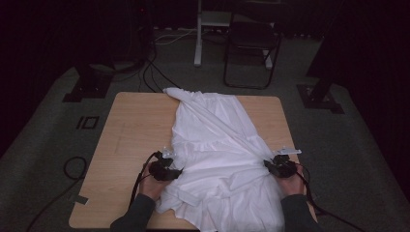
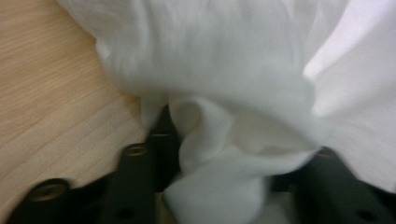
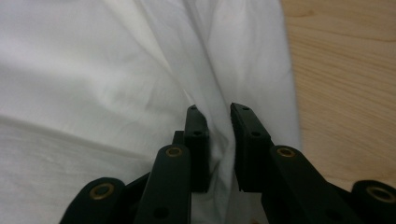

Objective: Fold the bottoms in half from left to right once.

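A white garment (image 1: 217, 145) lies spread and rumpled down the middle of a light wooden table (image 1: 135, 125), its near end hanging over the front edge. My left gripper (image 1: 176, 171) sits low at the garment's left edge. In the left gripper view a bunched fold of the cloth (image 2: 210, 56) fills the wide gap of the left gripper (image 2: 240, 140), and cloth drapes over the right jaw. My right gripper (image 1: 268, 164) is at the garment's right edge. In the right gripper view my right gripper (image 3: 219, 112) stands slightly apart around a ridge of the cloth (image 3: 93, 70), without pinching it.
Bare tabletop (image 2: 56, 93) lies left of the garment, with a narrower strip (image 3: 345, 93) on its right. Beyond the table stand a dark folding chair (image 1: 251, 43), a white stand leg (image 1: 198, 34) and two dark stand bases (image 1: 89, 82). Cables (image 1: 72, 166) run over the grey carpet.
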The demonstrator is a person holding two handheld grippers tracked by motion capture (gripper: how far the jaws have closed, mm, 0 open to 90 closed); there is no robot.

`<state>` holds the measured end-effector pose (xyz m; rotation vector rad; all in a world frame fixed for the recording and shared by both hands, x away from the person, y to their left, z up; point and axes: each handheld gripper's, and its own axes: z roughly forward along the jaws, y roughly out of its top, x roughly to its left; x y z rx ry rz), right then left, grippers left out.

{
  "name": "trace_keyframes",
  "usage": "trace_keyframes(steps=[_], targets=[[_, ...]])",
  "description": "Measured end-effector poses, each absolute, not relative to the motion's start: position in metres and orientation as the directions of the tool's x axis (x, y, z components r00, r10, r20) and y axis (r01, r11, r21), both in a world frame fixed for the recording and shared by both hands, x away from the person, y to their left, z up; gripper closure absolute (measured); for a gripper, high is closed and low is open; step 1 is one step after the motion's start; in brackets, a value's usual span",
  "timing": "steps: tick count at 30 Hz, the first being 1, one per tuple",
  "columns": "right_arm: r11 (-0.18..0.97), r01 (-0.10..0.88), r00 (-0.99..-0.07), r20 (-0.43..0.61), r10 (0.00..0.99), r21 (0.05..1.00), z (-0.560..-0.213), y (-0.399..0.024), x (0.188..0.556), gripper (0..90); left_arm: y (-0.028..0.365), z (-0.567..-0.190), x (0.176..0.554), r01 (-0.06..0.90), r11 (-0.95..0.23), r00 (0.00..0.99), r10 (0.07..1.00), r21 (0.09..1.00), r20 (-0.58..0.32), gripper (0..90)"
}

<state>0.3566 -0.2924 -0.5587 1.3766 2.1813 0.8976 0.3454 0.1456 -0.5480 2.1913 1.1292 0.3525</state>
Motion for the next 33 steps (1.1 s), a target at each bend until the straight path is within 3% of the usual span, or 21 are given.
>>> trace_keyframes(steps=[3, 14, 17, 19, 22, 25, 33], targets=[[0.312, 0.638, -0.436, -0.004, 0.9, 0.704, -0.559, -0.286, 0.36, 78.5, 0.149, -0.546, 0.356, 0.618, -0.447, 0.584, 0.812, 0.647, 0.003, 74.5], [0.294, 0.614, -0.43, -0.002, 0.903, 0.732, -0.561, -0.266, 0.399, 79.1, 0.164, -0.542, 0.42, 0.659, -0.36, 0.449, 0.893, 0.66, 0.039, 76.1], [0.273, 0.616, -0.403, -0.003, 0.915, 0.739, -0.561, -0.266, 0.414, 78.5, 0.166, -0.542, 0.433, 0.677, -0.312, 0.407, 0.913, 0.667, 0.014, 73.1], [0.27, 0.621, -0.39, -0.008, 0.921, 0.736, -0.561, -0.265, 0.422, 76.9, 0.168, -0.54, 0.435, 0.684, -0.284, 0.387, 0.922, 0.672, -0.004, 63.8], [0.283, 0.633, -0.378, -0.031, 0.925, 0.721, -0.555, -0.262, 0.425, 59.5, 0.175, -0.529, 0.424, 0.652, -0.269, 0.404, 0.915, 0.709, -0.024, 52.2], [0.272, 0.585, -0.388, -0.031, 0.921, 0.764, -0.541, -0.259, 0.412, 48.6, 0.187, -0.515, 0.406, 0.606, -0.258, 0.425, 0.904, 0.753, -0.032, 46.2], [0.301, 0.47, -0.498, -0.032, 0.867, 0.83, -0.503, -0.227, 0.379, 34.9, 0.219, -0.502, 0.365, 0.548, -0.261, 0.436, 0.9, 0.794, -0.005, 42.3]])
